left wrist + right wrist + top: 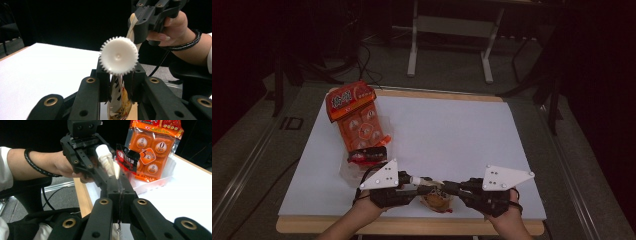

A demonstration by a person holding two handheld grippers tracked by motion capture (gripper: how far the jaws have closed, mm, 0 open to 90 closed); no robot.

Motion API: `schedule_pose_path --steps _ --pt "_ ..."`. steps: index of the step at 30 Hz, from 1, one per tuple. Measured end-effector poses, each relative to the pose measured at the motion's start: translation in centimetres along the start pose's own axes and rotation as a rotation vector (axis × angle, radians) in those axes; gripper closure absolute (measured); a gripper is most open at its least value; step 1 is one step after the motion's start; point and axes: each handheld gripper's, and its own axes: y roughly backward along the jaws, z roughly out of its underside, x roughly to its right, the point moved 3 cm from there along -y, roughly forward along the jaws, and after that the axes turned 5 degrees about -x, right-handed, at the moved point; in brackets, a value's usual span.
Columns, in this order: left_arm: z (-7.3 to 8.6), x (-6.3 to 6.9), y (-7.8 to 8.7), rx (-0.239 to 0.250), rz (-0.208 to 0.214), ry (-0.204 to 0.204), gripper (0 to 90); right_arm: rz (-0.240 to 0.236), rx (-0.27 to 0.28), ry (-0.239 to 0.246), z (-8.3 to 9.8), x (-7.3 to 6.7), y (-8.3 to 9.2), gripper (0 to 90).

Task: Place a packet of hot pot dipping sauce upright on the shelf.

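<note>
- Hands meet at the near edge of the white bench, each carrying a black claw with a grey three-cornered plate on top.
- Left claw points toward the right one, and its jaws are clenched on the white toothed cap of a small spouted pouch; that cap faces the left gripper view head-on, sitting just above the jaw tips.
- Pouch body, printed in brown and white, hangs down between the left jaws, below the cap.
- Right claw comes in from the opposite side, its jaws pressed tight together on the thin edge of the same pouch; the flat film runs out between the jaw tips.
- Pouch is so held between the two claws, lifted just above the near edge of the bench, between the two hands.
- Bag of orange snack packs lies at the far left of the bench, leaning into a clear plastic tray, with a dark red packet at its near end, well apart from the pouch.
</note>
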Motion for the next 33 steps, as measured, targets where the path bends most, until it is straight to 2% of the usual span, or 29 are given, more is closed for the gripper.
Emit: schedule_pose_path --steps 8,10,12,15,20,22,24,25,28,33 --pt "-0.1 0.1 0.2 0.013 0.031 -0.004 86.6 -0.007 0.013 -0.013 0.0 0.3 0.1 89.5" --pt "-0.1 0.1 0.3 0.013 0.029 -0.010 87.4 -0.007 0.008 -0.012 0.1 0.3 0.1 89.1" --pt "-0.1 0.2 0.4 0.010 0.009 -0.027 87.8 -0.005 0.008 -0.011 0.1 0.3 0.0 88.8" --pt "-0.1 0.2 0.5 0.005 0.009 -0.027 88.2 -0.004 0.006 -0.011 0.1 0.4 -0.1 87.7" --pt "-0.3 0.1 0.7 0.002 0.008 -0.025 88.5 0.011 0.012 -0.016 0.0 0.6 0.1 79.9" --pt "-0.3 0.0 0.8 0.001 -0.006 -0.035 88.5 0.018 0.013 -0.017 0.0 0.7 0.1 78.7" --pt "-0.4 -0.1 1.1 0.004 -0.011 -0.027 88.5 0.034 0.023 -0.020 0.0 0.8 0.3 75.3" --pt "-0.5 -0.3 1.4 0.009 -0.021 -0.024 88.5 0.059 0.039 -0.026 0.0 1.0 0.6 64.4" --pt "-0.7 -0.8 1.8 0.017 -0.035 -0.016 88.5 0.099 0.061 -0.038 0.3 1.6 1.0 53.5" --pt "-1.1 -1.3 2.5 0.022 -0.072 -0.045 88.5 0.174 0.087 -0.064 0.9 2.2 1.4 34.2"
